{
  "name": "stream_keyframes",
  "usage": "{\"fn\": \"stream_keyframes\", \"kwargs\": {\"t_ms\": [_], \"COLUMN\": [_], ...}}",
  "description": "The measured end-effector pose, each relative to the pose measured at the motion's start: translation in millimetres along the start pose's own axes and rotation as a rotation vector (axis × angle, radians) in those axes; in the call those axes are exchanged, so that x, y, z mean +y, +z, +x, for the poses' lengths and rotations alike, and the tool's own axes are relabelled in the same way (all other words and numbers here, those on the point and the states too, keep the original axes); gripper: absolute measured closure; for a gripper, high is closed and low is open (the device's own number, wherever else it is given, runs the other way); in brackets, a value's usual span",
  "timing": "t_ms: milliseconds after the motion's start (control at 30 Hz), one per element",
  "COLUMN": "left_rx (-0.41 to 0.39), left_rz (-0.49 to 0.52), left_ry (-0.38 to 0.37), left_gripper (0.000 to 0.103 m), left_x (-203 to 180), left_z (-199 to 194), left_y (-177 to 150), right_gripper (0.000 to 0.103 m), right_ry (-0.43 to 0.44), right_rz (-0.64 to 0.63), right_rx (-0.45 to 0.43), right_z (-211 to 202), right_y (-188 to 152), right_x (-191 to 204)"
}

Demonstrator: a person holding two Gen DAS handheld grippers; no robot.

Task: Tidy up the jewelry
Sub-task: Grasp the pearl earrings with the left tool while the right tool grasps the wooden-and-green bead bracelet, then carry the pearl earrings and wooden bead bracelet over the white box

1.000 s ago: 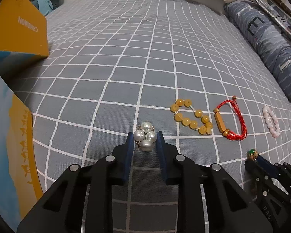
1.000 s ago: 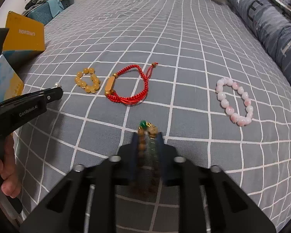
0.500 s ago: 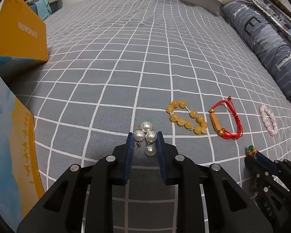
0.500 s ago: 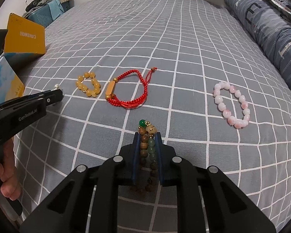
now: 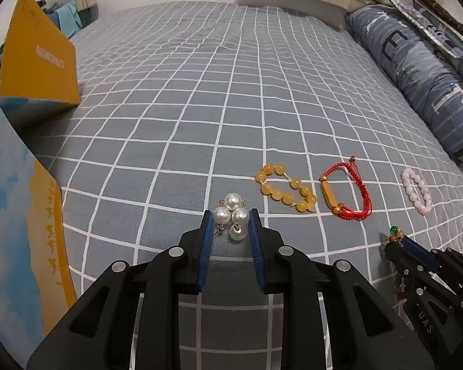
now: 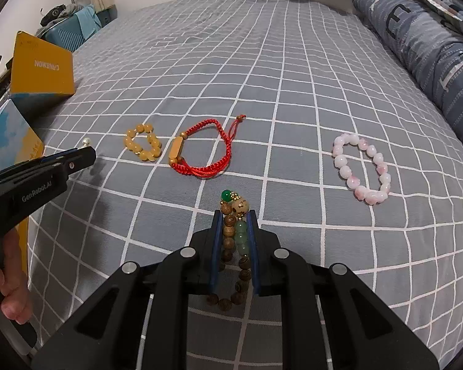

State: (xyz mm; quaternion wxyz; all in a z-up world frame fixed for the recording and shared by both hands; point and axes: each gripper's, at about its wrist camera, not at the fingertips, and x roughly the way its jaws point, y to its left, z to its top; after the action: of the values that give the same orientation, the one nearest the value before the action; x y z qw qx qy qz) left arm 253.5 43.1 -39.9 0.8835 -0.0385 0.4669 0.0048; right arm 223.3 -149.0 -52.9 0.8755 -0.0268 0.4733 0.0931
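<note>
Both grippers pinching jewelry above the checked bedspread (image 5: 219,98)

Left gripper (image 5: 230,215) is clamping a pearl cluster (image 5: 231,212) – right gripper (image 6: 235,215) is squeezing a wooden bead bracelet (image 6: 233,237); 3 bracelets are lying just ahead of them.

Grey checked bed (image 6: 293,71), amber bracelet (image 6: 142,142), red bracelet (image 6: 205,154), pink bracelet (image 6: 362,168)

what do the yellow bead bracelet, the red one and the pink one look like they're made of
Yellow bead bracelet: glossy, translucent amber-coloured beads, perhaps resin, glass or stone.
Red bracelet: braided matte cord by its woven texture, with a smooth tan bar, maybe wood or bone.
Pink bracelet: polished, milky pink-and-white beads, possibly stone or glass.
</note>
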Motion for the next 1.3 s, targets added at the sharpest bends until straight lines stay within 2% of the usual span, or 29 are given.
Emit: {"fn": "stream_keyframes", "kwargs": {"t_ms": [1300], "left_rx": [-0.119], "left_rz": [0.059], "left_ry": [0.0], "left_gripper": [0.08], "left_x": [-6.2], "left_z": [-106.1], "left_y": [-21.9], "right_gripper": [0.088], "right_ry": [-0.04], "right_rz": [0.004], "right_rx": [-0.122], "right_z": [-87.2], "right_y": [-3.2], "right_x": [19.8]}}
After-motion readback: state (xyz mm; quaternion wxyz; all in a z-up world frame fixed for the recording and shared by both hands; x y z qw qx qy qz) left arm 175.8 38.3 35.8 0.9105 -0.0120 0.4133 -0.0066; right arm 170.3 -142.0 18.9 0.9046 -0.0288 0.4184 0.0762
